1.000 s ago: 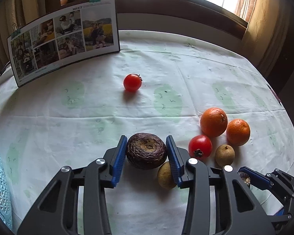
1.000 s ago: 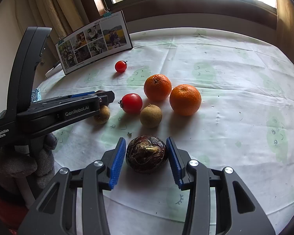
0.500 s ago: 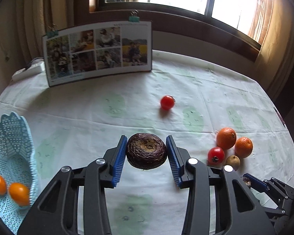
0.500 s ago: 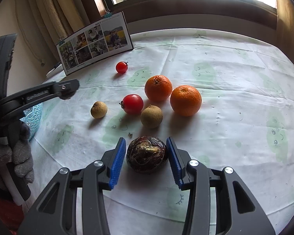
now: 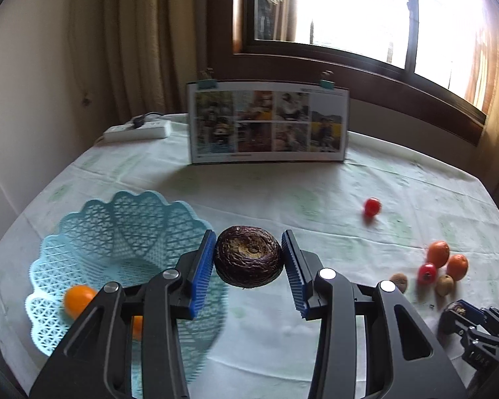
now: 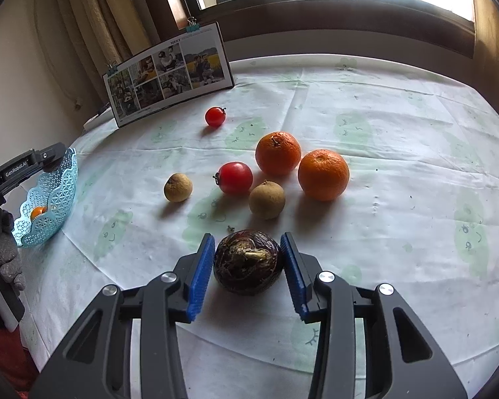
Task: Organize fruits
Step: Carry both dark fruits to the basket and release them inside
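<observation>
1. The wrinkled dark fruit point(image 5: 248, 259) held in the left gripper point(image 5: 249, 267) could fall short of the blue lattice basket point(image 5: 93, 232), which lies left of and below the jaws; the jaws press both its sides.
2. The right gripper point(image 6: 248, 266) brackets a second dark fruit point(image 6: 246, 266) on the tablecloth point(image 6: 399, 166); whether it is gripped, I cannot tell.

Daylight pours through the window point(image 5: 366, 10) at the back, blown out to white glare in both views; the tablecloth point(image 6: 399, 126) is evenly lit, and fruit cast soft shadows toward the camera. The blue basket point(image 5: 123, 232) smears with motion blur; fisheye bending darkens every corner.
</observation>
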`<state>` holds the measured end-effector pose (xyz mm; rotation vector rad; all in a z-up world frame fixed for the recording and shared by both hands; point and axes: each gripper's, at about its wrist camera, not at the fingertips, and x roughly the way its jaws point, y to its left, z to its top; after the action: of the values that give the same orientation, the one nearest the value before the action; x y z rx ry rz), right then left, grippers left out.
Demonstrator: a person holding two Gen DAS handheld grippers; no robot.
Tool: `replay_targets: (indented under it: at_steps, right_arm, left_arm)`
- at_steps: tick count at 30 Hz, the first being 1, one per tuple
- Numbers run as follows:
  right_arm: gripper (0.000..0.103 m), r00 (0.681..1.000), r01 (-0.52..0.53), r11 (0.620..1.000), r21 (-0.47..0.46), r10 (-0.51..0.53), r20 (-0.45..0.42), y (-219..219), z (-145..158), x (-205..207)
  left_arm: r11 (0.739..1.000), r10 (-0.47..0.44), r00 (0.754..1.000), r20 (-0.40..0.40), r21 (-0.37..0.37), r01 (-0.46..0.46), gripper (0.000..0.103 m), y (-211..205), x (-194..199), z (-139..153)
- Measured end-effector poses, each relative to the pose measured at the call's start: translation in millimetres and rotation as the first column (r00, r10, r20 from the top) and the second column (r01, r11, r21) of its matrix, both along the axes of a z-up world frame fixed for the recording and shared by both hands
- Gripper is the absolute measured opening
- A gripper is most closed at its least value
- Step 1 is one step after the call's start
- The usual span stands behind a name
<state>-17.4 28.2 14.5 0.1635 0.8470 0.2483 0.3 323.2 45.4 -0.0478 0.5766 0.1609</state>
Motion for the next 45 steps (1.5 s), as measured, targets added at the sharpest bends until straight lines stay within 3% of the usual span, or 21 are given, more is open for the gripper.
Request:
replay_targets:
  at_steps: [8, 10, 11, 12, 21, 29, 45]
  right_arm:
    - [0.042, 1.0, 0.013, 1.0, -0.003, -0.013, 0.007, 1, 2, -2]
    - [0.042, 1.0, 0.015, 1.0, 0.002, -0.015, 0.008, 2, 4, -2]
    - [0.041, 1.0, 0.016, 1.0, 0.009, -0.016, 0.007, 2, 5, -2]
    - [0.042, 1.0, 0.016, 1.0, 0.02, -0.016, 0.004, 2, 5, -2]
    - [0.042, 1.0, -0.022, 0.999, 0.041, 0.021, 0.019, 27, 17, -3]
    - [0.042, 0.992, -0.114, 0.993, 0.031, 0.112, 0.049, 74, 33, -1]
    - [0.042, 0.922, -0.374, 0.926, 0.056, 0.365, 0.131, 211, 73, 13]
  left_arm:
    - [0.994, 0.111, 0.994, -0.014, -0.02, -0.111, 0.043, 46, -8, -6]
    - [0.991, 0.132, 0.991, -0.011, -0.022, -0.133, 0.056, 54, -12, -6]
    - [0.989, 0.144, 0.99, -0.009, -0.022, -0.144, 0.075, 58, -15, -6]
    - [0.987, 0.159, 0.987, -0.003, -0.021, -0.159, 0.088, 61, -17, -5]
    - [0.973, 0.229, 0.972, 0.052, -0.049, -0.227, 0.091, 91, -42, 3]
    - [0.964, 0.266, 0.96, 0.083, -0.051, -0.262, 0.096, 113, -62, 6]
    - [0.95, 0.311, 0.943, 0.116, -0.068, -0.305, 0.096, 145, -100, 5]
